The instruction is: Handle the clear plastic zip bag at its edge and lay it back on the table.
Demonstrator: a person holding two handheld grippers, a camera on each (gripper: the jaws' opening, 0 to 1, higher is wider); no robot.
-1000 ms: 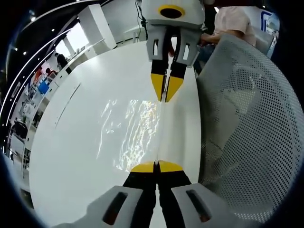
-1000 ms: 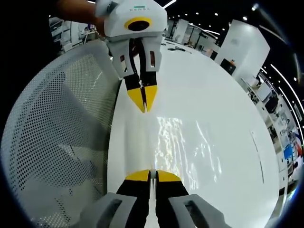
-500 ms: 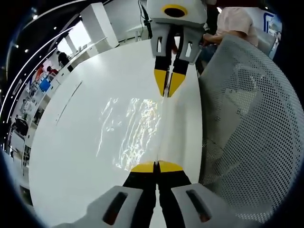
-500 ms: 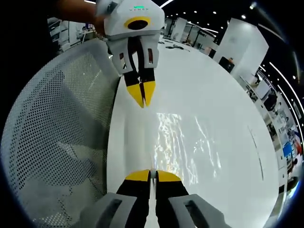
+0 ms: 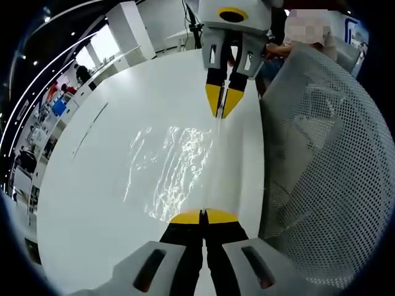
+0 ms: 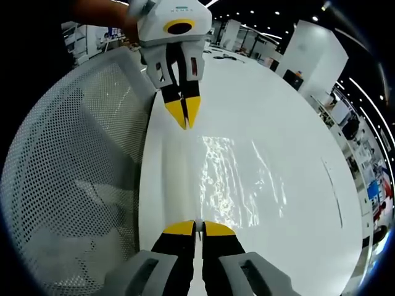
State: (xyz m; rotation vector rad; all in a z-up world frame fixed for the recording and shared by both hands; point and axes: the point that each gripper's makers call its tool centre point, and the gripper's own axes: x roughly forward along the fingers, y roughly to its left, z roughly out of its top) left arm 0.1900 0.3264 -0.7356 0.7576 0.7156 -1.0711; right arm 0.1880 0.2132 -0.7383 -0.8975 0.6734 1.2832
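Claws drawn farther apart, zip bag [image 5: 176,169] stretched over white desk [image 5: 92,179], left claw [image 5: 203,216] and right claw [image 6: 194,227] each pinching its edge, mesh chair [image 5: 327,179] beside desk.

The left gripper [image 5: 203,216] is pinching one end of the clear zip bag [image 5: 176,169] with its jaws pressed together. Ahead of the jaws, the right gripper [image 5: 223,111] is clamping the far end. The bag is stretching between them over the white worktop [image 5: 92,185], beside a mesh chair [image 5: 321,172].
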